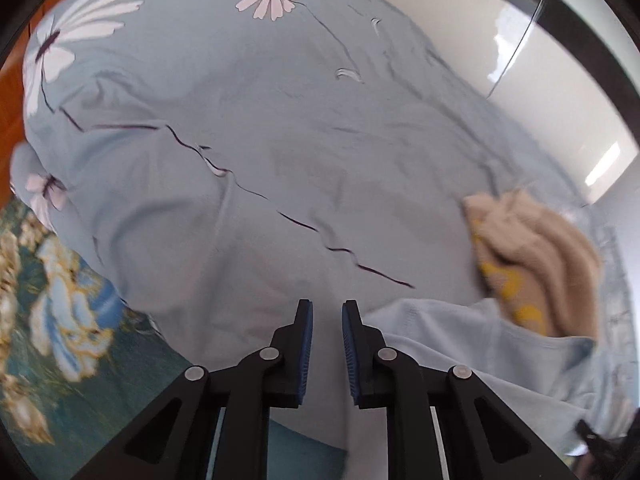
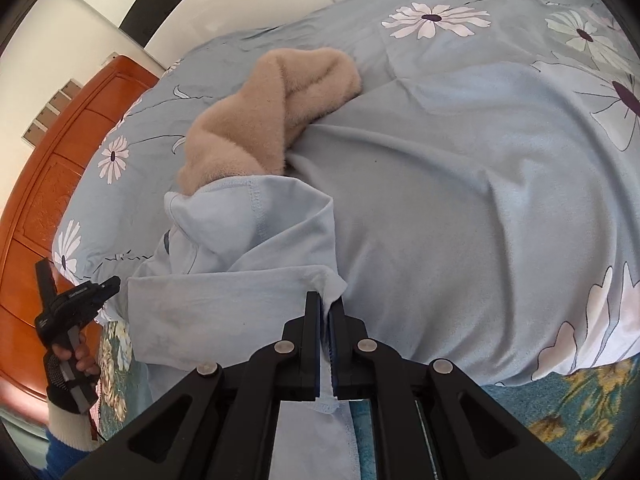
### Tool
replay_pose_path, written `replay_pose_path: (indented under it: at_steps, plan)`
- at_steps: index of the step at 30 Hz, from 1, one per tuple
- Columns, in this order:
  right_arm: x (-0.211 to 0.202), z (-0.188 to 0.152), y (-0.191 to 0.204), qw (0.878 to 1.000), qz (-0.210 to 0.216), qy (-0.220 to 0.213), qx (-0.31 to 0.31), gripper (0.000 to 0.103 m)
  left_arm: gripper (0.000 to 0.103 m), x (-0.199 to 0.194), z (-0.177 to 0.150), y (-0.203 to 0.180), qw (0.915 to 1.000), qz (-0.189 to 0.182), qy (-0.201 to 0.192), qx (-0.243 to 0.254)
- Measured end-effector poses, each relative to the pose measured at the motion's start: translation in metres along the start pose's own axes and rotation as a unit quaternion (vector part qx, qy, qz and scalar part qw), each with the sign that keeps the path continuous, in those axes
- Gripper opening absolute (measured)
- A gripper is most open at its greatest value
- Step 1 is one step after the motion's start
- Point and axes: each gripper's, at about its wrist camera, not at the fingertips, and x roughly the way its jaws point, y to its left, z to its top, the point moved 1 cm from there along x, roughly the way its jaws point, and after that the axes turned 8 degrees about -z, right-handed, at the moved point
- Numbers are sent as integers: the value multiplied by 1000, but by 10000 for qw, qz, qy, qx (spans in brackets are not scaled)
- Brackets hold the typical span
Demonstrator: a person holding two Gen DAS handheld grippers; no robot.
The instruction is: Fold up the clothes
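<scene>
tan fleece (image 2: 256, 120) beside blue shirt (image 2: 224, 292) in pinched right tongs (image 2: 328, 312); left tongs (image 1: 327, 312) slightly apart, empty

A blue duvet (image 1: 260, 128) printed with white daisies covers the bed — beneath its near edge shows a teal floral blanket (image 1: 52, 320). Beyond the duvet's far side stands an orange wooden cabinet (image 2: 44, 184), against a white wall (image 2: 76, 32).

A bed carries everything, spread with a pale blue daisy-print duvet (image 2: 460, 200). Directly on it lie a light blue garment (image 2: 240, 264), spread flat, and a crumpled tan fleece garment (image 2: 256, 120) touching its far edge.
</scene>
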Motion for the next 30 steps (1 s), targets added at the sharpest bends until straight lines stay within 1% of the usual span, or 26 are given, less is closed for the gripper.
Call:
replay_pose_path:
  at_steps: [2,4,5,6,9,12,14,15,16,17,18,19,22,23,25,28,30]
  plan:
    - [0,-1,1,9999,-26,9,-108,4,27,-4,-11,-3,9997,-225,85,46]
    - [0,-1,2,9997,-67,4,-223,4,41,-3,-22,-8,9986,-446,234,168]
    - [-2,0,2,9997,-59,-26,-247,4,44,-1,-27,-10,9978,-543,311,226]
    - [-4,0,3,9997,-42,-61,-240,4,48,1,-33,-11,9973,-566,385,280]
    - [-7,1,3,9998,-25,-67,-197,5,48,8,-49,-13,9960,-500,592,445]
    - [-6,-1,4,9997,-78,-10,-210,5,48,8,-57,-10,9961,-546,563,414]
    - [-5,-2,4,9998,-38,17,-175,5,46,10,-61,-7,9957,-634,596,315]
    - [-5,-3,4,9999,-19,29,-158,5,41,12,-62,-5,9953,-683,626,270]
    - [-5,-3,4,9999,-13,29,-162,5,26,13,-62,-4,9950,-728,635,237]
    - [-6,-3,6,9998,-6,19,-198,5,18,14,-61,-3,9948,-776,631,209]
    - [-7,-3,8,9997,-3,-8,-224,5,11,14,-61,-2,9949,-811,566,186]
    - [-10,-2,9,9997,61,-69,-240,5,9,11,-61,-2,9953,-835,456,165]
    - [-19,0,12,9989,308,-236,-279,4,8,3,-63,4,9958,-899,152,47]
    - [-17,1,12,9989,301,-205,-310,4,8,2,-64,8,9958,-906,101,-16]
    - [-8,2,10,9993,111,-116,-326,4,7,4,-67,16,9969,-776,62,-64]
    - [4,3,1,9999,80,26,-137,4,8,8,-66,28,9976,-657,13,-214]
    - [4,3,-1,9999,64,20,-115,5,6,9,-63,37,9977,-578,9,-360]
